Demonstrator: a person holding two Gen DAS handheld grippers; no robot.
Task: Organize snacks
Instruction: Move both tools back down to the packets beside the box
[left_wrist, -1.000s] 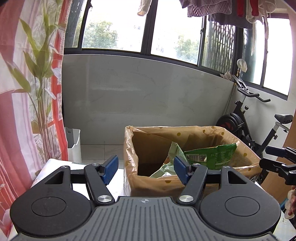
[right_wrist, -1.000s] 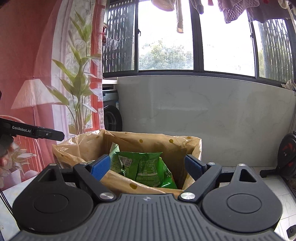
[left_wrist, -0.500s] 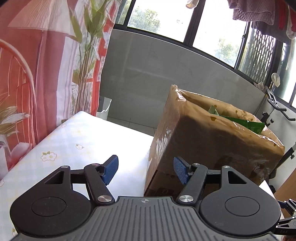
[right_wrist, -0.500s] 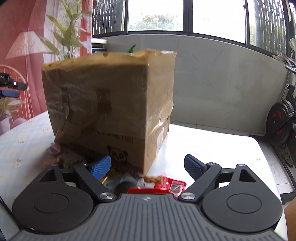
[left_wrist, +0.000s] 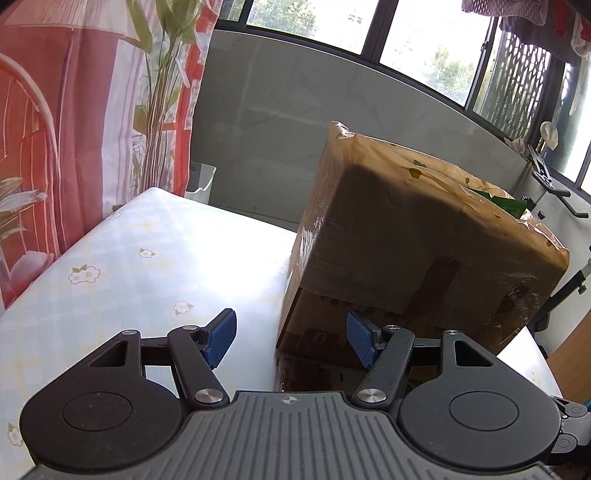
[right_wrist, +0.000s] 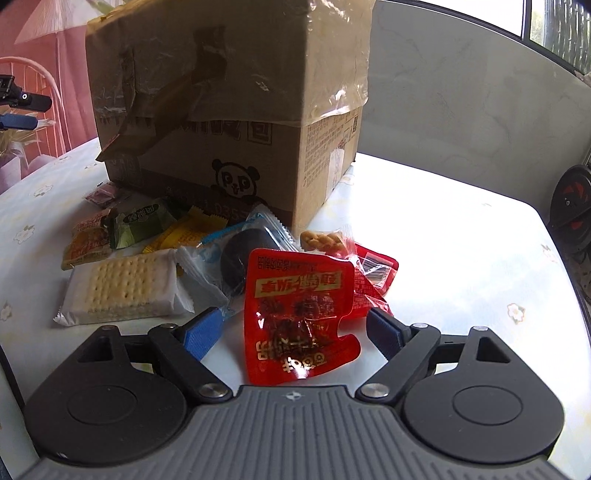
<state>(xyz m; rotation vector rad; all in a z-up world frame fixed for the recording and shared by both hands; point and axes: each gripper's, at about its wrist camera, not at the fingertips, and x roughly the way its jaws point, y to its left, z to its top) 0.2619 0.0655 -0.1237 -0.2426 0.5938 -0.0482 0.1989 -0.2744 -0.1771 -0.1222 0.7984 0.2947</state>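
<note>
A cardboard box (right_wrist: 229, 103) stands on the table; in the left wrist view the box (left_wrist: 417, 251) shows a green bag (left_wrist: 506, 201) at its open top. Several snack packets lie in front of it: a red packet (right_wrist: 301, 314), a cracker pack (right_wrist: 122, 286), a dark cookie in a clear wrapper (right_wrist: 243, 258), a green packet (right_wrist: 144, 221) and a twisted pastry (right_wrist: 323, 238). My right gripper (right_wrist: 295, 334) is open, low over the table, with the red packet between its fingers, untouched. My left gripper (left_wrist: 290, 341) is open and empty at the box's lower left corner.
The table (left_wrist: 140, 266) has a pale flowered cloth. A red curtain (left_wrist: 74, 129) hangs at the left. An exercise bike wheel (right_wrist: 570, 210) stands off the table's right side. A white bin (left_wrist: 201, 177) sits on the floor behind the table.
Both grippers have dropped from above the box's open top to table level. The right one has closed in on the snack pile, the red packet now between its open fingers.
</note>
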